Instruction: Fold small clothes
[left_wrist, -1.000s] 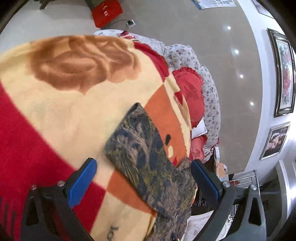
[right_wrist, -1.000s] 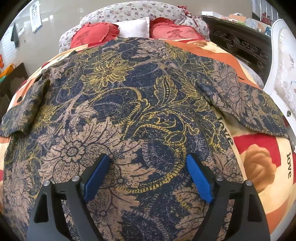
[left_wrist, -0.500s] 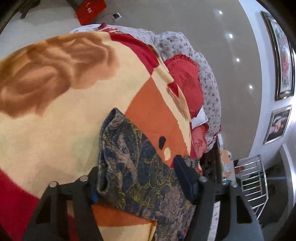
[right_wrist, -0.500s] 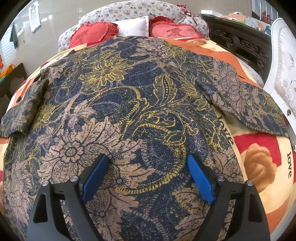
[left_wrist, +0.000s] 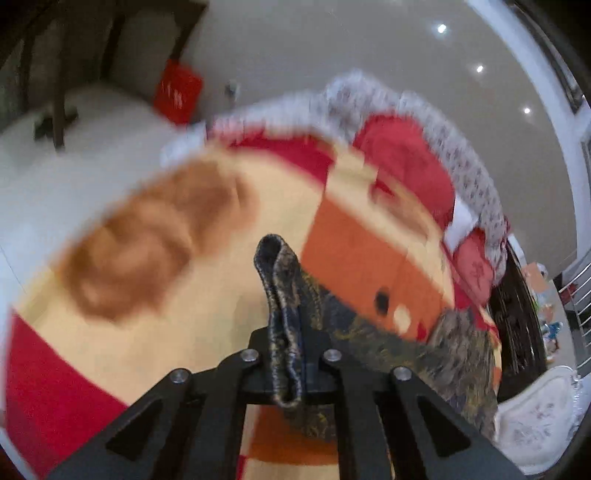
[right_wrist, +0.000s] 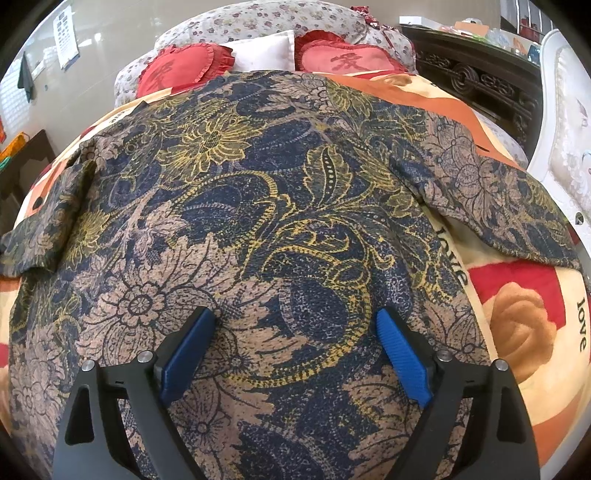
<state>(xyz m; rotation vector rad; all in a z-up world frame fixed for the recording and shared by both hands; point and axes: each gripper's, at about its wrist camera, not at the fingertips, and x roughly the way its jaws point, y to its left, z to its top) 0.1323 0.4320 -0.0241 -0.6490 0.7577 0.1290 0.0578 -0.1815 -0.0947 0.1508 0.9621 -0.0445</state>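
Left claw (left_wrist: 291, 363) clamped tight on a sleeve (left_wrist: 284, 295) of the flowered shirt (right_wrist: 236, 206) spread on the blanket (right_wrist: 517, 295), right claw (right_wrist: 295, 347) wide above the shirt, holding nothing, "love" (right_wrist: 581, 324) readable on the blanket, red characters on the pillows (right_wrist: 347, 59).

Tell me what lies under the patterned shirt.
The patterned shirt is spread on a red, orange and cream blanket with rose prints, showing around its edges. What the blanket looks like beneath the shirt's body is covered.
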